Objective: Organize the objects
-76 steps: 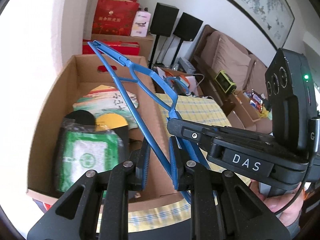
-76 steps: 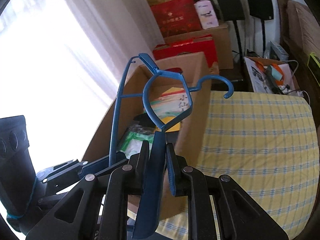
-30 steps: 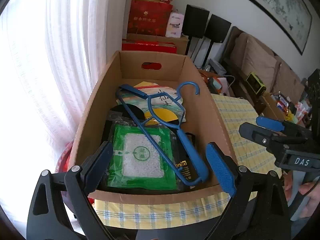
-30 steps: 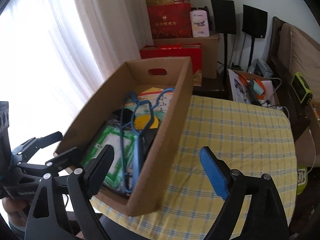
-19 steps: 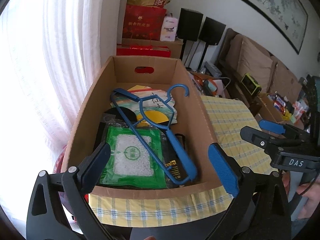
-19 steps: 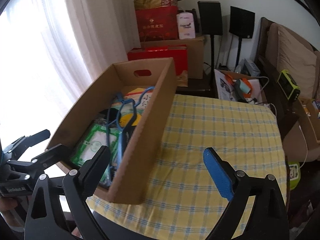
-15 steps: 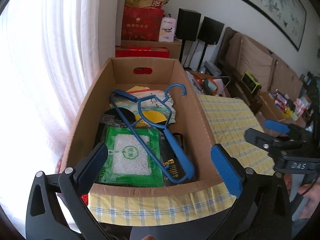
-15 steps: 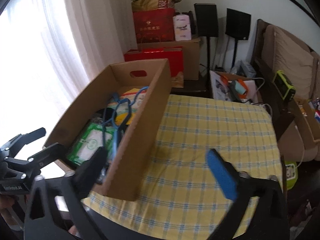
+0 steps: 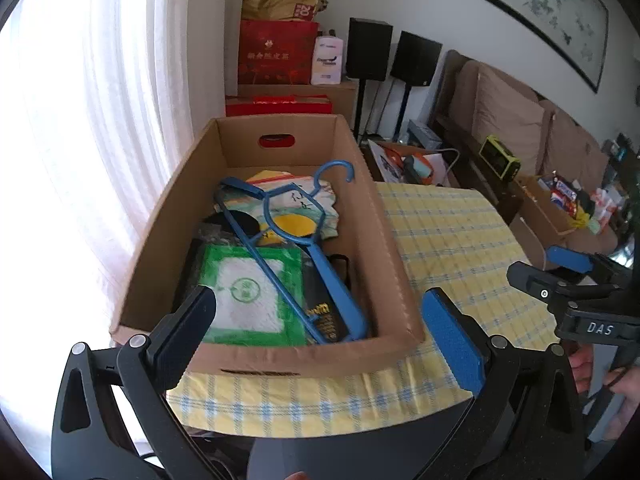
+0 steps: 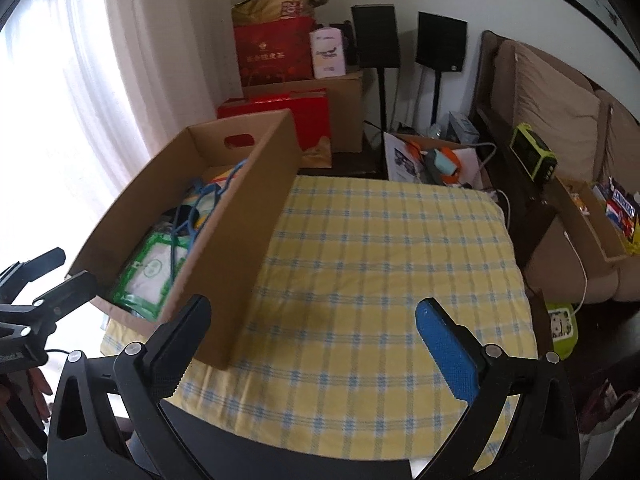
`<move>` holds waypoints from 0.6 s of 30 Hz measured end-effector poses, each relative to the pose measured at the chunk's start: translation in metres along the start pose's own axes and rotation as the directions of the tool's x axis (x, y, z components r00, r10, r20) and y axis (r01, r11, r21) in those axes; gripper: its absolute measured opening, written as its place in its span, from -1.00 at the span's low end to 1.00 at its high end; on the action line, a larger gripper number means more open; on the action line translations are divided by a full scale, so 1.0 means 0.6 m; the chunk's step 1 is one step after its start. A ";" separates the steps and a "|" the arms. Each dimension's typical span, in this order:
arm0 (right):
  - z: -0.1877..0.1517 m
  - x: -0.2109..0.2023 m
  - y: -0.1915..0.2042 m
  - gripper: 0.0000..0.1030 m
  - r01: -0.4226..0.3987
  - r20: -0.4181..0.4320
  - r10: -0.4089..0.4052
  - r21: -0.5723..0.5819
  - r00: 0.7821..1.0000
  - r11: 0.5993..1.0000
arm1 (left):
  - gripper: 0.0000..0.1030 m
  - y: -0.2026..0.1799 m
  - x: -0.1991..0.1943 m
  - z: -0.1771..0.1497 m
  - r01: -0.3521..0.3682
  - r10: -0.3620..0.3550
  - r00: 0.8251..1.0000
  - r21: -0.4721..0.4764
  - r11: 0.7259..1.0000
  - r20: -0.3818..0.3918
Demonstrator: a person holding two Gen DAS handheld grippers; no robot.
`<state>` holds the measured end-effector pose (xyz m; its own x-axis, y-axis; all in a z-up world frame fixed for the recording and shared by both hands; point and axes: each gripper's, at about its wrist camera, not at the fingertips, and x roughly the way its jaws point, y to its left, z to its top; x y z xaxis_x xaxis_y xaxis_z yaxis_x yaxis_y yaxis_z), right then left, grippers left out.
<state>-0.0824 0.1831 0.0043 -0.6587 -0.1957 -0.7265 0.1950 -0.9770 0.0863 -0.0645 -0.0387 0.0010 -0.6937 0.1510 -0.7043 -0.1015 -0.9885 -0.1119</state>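
A blue plastic hanger (image 9: pixel 296 248) lies flat inside the open cardboard box (image 9: pixel 384 240), on top of a green-and-white packet (image 9: pixel 248 292) and other packets. In the right wrist view the box (image 10: pixel 248 216) stands on the left of the table and the hanger (image 10: pixel 188 216) shows just over its wall. My left gripper (image 9: pixel 320 320) hangs open in front of the box's near wall, nothing between its fingers. My right gripper (image 10: pixel 312 332) is open above the yellow checked tablecloth (image 10: pixel 380 260), to the right of the box, and holds nothing.
Behind the table stand red gift boxes (image 9: pixel 276 58), a brown carton, two black speakers on stands (image 10: pixel 408 40) and a brown sofa (image 10: pixel 552 108). A small box with orange items (image 10: pixel 432 160) sits past the table's far edge. A white curtain (image 9: pixel 100 120) hangs left.
Earlier both grippers were shut on the hanger above the box. They let it go into the box, opened wide and pulled back; the right one has slid rightward over the cloth.
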 end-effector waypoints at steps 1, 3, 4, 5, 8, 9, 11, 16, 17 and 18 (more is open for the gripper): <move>-0.005 -0.003 -0.006 1.00 0.005 0.001 -0.005 0.005 1.000 1.000 | 1.00 -0.003 -0.001 -0.003 0.001 -0.001 1.000 0.003 1.000 0.001; -0.011 -0.009 -0.011 1.00 0.020 0.005 -0.020 0.005 1.000 1.000 | 1.00 -0.011 -0.004 -0.010 -0.001 0.001 1.000 0.011 1.000 0.000; -0.015 -0.014 -0.013 1.00 0.030 0.009 -0.030 0.005 1.000 1.000 | 1.00 -0.015 -0.006 -0.013 -0.002 0.002 1.000 0.014 1.000 -0.002; -0.016 -0.017 -0.015 1.00 0.031 0.012 -0.032 0.008 0.999 0.999 | 1.00 -0.019 -0.008 -0.015 -0.002 0.002 1.000 0.015 1.000 -0.002; -0.024 -0.030 -0.023 1.00 0.028 0.019 -0.029 0.021 0.999 0.999 | 1.00 -0.027 -0.015 -0.025 0.000 0.000 1.000 0.012 1.000 0.004; -0.026 -0.035 -0.023 1.00 0.032 0.025 -0.032 0.021 0.999 0.999 | 1.00 -0.029 -0.017 -0.028 0.001 -0.001 1.000 0.009 1.000 0.006; -0.031 -0.045 -0.024 1.00 0.041 0.038 -0.042 0.020 0.998 0.999 | 1.00 -0.032 -0.023 -0.036 -0.001 0.001 1.000 -0.004 1.000 0.006; -0.044 -0.072 -0.020 1.00 0.050 0.064 -0.050 0.016 0.997 0.999 | 1.00 -0.042 -0.036 -0.054 -0.021 0.020 1.000 0.001 1.000 0.021; -0.046 -0.076 -0.018 1.00 0.052 0.066 -0.052 0.014 0.996 0.999 | 1.00 -0.044 -0.038 -0.058 -0.012 0.012 1.000 0.002 1.000 0.019; -0.049 -0.080 -0.018 1.00 0.053 0.068 -0.054 0.012 0.996 0.999 | 1.00 -0.046 -0.039 -0.061 -0.012 0.012 1.000 0.001 1.000 0.013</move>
<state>-0.0318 0.2053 0.0181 -0.7162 -0.1482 -0.6820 0.1512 -0.9869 0.0557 -0.0191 -0.0147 -0.0050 -0.7040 0.1394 -0.6964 -0.0942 -0.9902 -0.1030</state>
